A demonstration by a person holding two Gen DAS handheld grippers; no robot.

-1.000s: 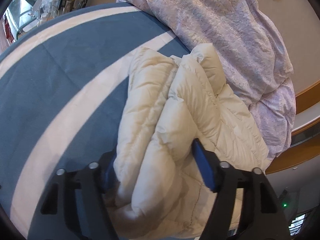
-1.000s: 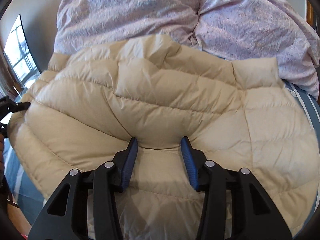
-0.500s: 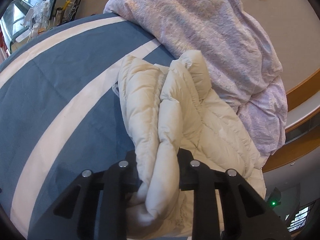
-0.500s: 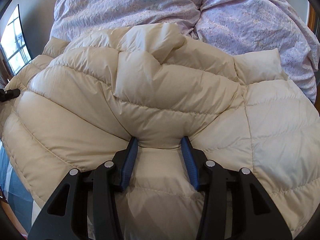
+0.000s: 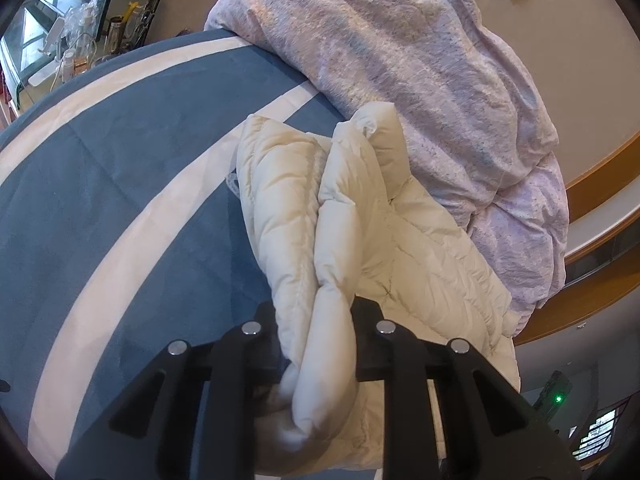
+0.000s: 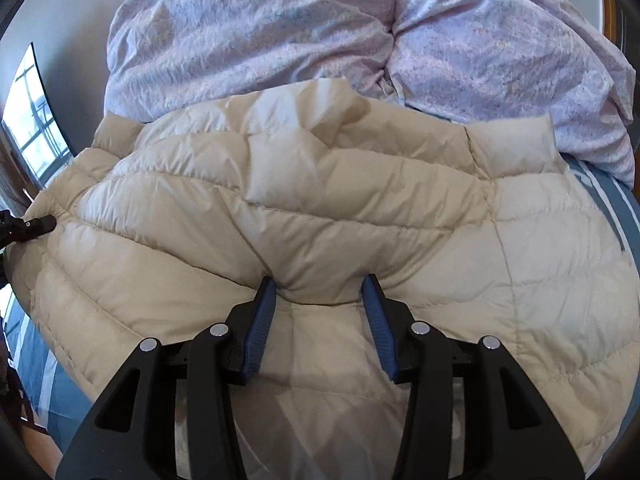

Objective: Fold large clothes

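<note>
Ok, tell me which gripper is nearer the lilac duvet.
Hard to call, probably the right. The right gripper, pinching the cream puffer jacket's middle, faces the lilac duvet across the jacket. The left gripper grips the jacket's bunched edge, with the duvet alongside.

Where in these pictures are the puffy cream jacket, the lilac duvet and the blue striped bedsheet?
puffy cream jacket [image 6: 360,216]: right wrist view, on its quilted back panel.
lilac duvet [image 5: 400,64]: left wrist view, on the crumpled heap's middle.
blue striped bedsheet [image 5: 120,184]: left wrist view, on a bare blue band.
</note>
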